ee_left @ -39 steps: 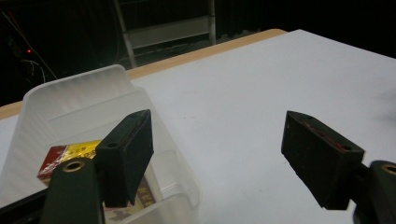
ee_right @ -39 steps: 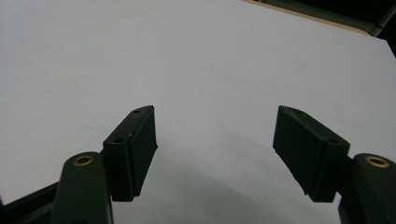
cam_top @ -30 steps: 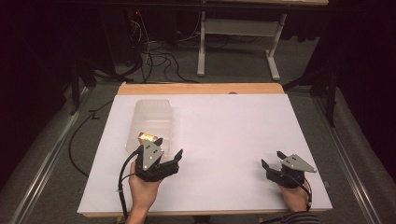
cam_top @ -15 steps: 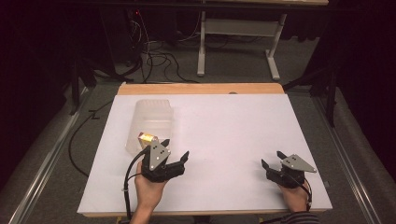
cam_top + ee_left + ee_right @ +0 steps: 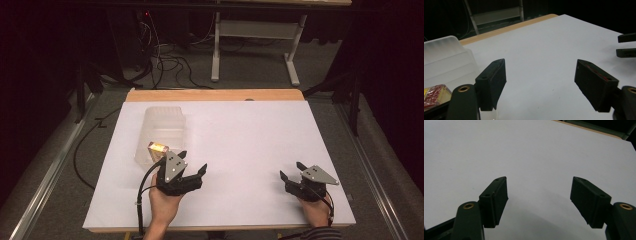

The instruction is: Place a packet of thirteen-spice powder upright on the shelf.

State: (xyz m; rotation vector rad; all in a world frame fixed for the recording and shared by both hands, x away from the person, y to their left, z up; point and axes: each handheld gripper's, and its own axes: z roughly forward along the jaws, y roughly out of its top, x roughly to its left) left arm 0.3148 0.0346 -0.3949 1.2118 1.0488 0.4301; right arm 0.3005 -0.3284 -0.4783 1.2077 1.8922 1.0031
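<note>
A clear plastic box (image 5: pixel 161 133) lies on the left part of the white table (image 5: pixel 240 135), with a small yellow and red packet (image 5: pixel 157 148) at its near end. My left gripper (image 5: pixel 192 164) stands open just right of that end, with nothing between its jaws. In the left gripper view the box (image 5: pixel 446 60) and the packet (image 5: pixel 435 93) sit at the left, beside the open left gripper (image 5: pixel 540 86). My right gripper (image 5: pixel 291 171) rests open near the front right of the table, empty. The right gripper view shows the open right gripper (image 5: pixel 539 202) over bare white surface.
A wooden strip (image 5: pixel 215 95) borders the table's far edge. Behind it on the dark floor stand a white metal frame (image 5: pixel 255 40) and loose cables (image 5: pixel 170 60). The other gripper's black jaws (image 5: pixel 627 45) show at the right edge of the left gripper view.
My left gripper has shifted a little to the right, away from the box's near end. The right gripper has stayed where it was.
</note>
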